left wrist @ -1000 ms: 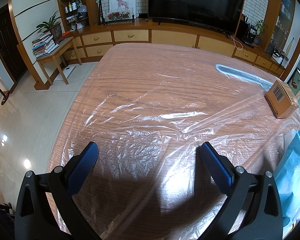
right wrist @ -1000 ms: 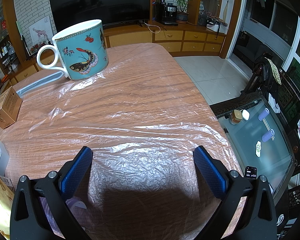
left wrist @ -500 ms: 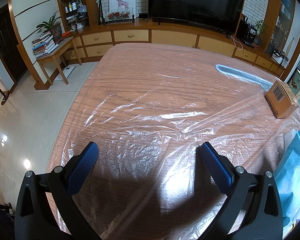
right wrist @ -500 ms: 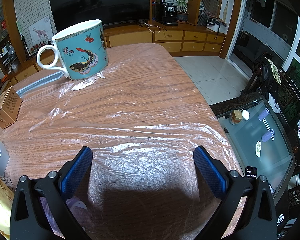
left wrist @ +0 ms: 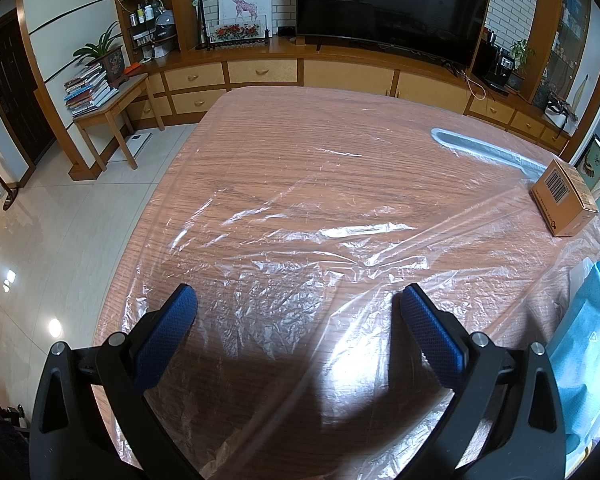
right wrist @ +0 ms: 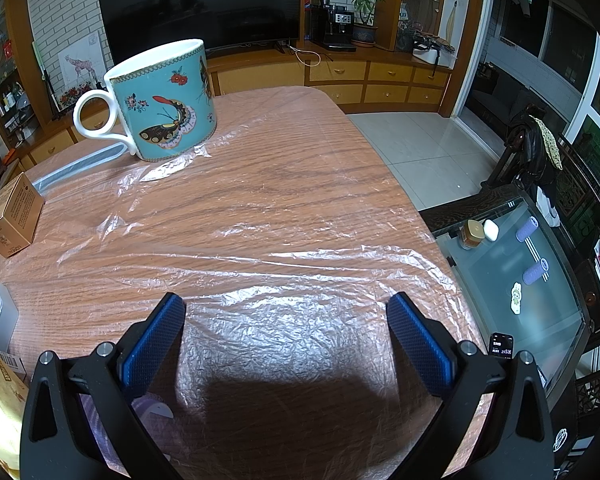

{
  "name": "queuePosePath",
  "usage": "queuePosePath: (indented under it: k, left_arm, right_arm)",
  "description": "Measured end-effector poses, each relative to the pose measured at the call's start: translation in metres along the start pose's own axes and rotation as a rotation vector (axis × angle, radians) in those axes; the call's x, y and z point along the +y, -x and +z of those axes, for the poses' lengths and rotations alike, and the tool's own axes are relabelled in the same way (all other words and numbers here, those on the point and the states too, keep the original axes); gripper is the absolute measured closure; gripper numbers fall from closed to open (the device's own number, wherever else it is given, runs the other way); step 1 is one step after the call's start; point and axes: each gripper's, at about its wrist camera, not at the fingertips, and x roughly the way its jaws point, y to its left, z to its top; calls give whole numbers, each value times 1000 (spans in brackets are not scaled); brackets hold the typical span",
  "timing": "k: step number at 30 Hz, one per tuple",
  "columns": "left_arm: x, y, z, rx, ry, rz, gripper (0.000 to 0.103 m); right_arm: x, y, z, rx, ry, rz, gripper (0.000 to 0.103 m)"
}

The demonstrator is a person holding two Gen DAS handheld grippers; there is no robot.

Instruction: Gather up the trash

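Bright, sharp frames — glare streaks the plastic sheet (left wrist: 320, 236), dark shadow pools below, fisheye edges bend and vignette.

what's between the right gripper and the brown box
Nothing visible. The right gripper is open over bare plastic sheet; the brown box sits far left, the mug stands behind that line.

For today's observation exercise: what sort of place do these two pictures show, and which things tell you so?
Most likely a home living room. A large television stands on a long wooden cabinet against a brick wall, and a patterned mug sits on the plastic-covered table.
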Motion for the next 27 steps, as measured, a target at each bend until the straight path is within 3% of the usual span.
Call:
queuePosePath:
  k: [15, 18, 23, 27]
  left_arm:
    - [1, -3, 3, 0, -5, 0, 1]
    - [7, 1, 6, 21, 4, -18, 1]
    - [10, 44, 11, -46, -3, -159, 2]
    - [-24, 80, -1, -65, -111, -304, 2]
  right_arm:
    - [0, -5, 8, 10, 29, 18, 4]
    - [-12, 2, 9, 36, -21, 8, 4]
    - [-33, 46, 7, -14, -127, 75, 4]
    - [-17, 77, -5, -32, -83, 116, 4]
